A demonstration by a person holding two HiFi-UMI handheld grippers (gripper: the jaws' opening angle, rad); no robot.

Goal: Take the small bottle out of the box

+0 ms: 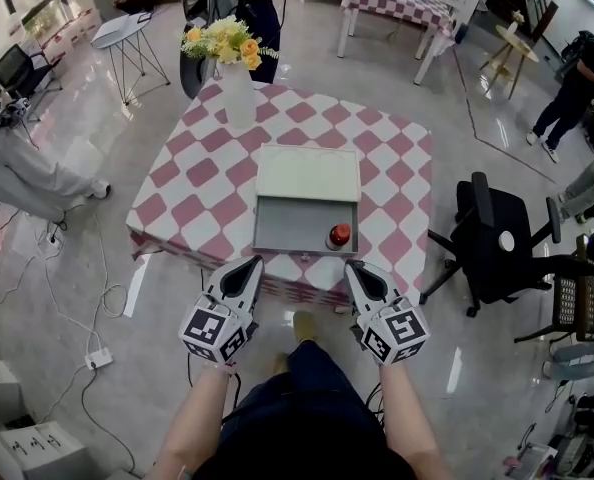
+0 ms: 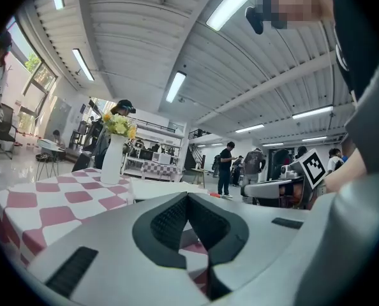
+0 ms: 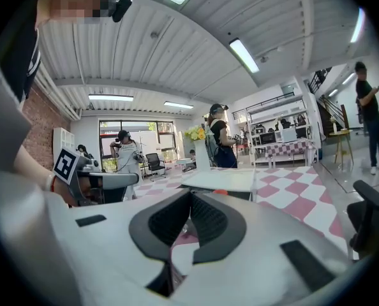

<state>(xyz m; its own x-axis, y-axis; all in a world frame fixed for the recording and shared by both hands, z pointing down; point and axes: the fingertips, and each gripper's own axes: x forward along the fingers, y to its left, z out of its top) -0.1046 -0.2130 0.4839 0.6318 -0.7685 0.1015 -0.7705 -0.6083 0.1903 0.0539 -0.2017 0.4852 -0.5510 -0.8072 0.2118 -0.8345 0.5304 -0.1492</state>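
The left gripper (image 1: 251,264) and the right gripper (image 1: 355,268) are both closed and hold nothing. Just ahead of the right one, the small bottle (image 1: 340,235) stands inside the open box (image 1: 277,230). In the gripper views the box wall hides all of the bottle except its red cap.

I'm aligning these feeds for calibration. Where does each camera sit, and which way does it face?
Head view: on the head, steeply down at table, open box, bottle; forearms, left gripper, right gripper show.
Left gripper view: on it, along its shut jaws toward the box; shirt at right.
Right gripper view: likewise, jaws shut; shirt at left.
Shared: both gripper views catch the red cap and the other gripper.
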